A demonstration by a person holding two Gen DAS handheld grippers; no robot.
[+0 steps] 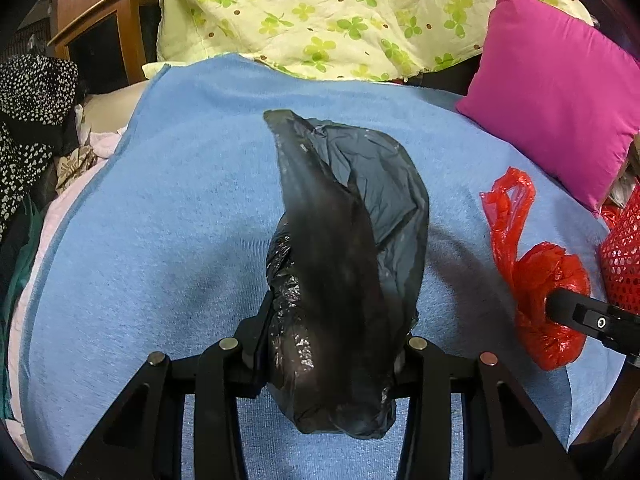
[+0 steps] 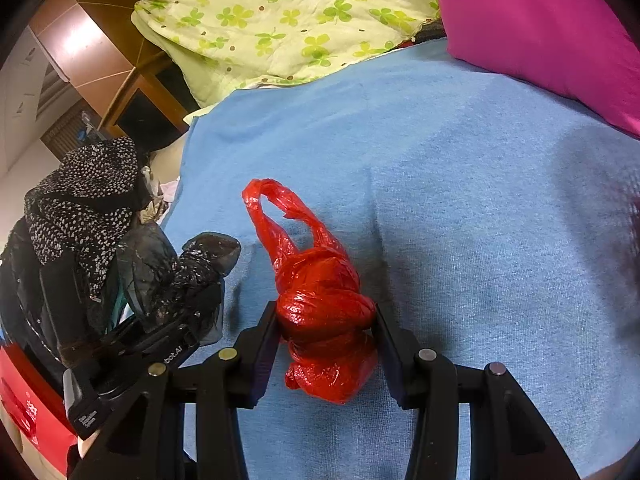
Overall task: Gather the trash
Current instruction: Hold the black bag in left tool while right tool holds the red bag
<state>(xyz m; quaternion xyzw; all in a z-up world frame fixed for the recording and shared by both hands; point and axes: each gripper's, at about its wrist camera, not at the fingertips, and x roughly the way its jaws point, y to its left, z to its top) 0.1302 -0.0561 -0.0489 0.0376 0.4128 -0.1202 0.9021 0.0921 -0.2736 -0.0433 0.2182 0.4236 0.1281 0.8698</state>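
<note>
I have 2 grips: my left gripper [image 1: 328,344] clamps the black bag [image 1: 344,264] over the blue blanket [image 1: 160,200], my right gripper [image 2: 326,340] squeezes the red bag [image 2: 324,308] beside it.

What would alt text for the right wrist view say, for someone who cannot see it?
A black two-finger right gripper clamps a knotted red plastic bag on a blue blanket. At the left, the left gripper holds a crumpled black plastic bag. A clover-print quilt and a magenta pillow lie behind.
</note>
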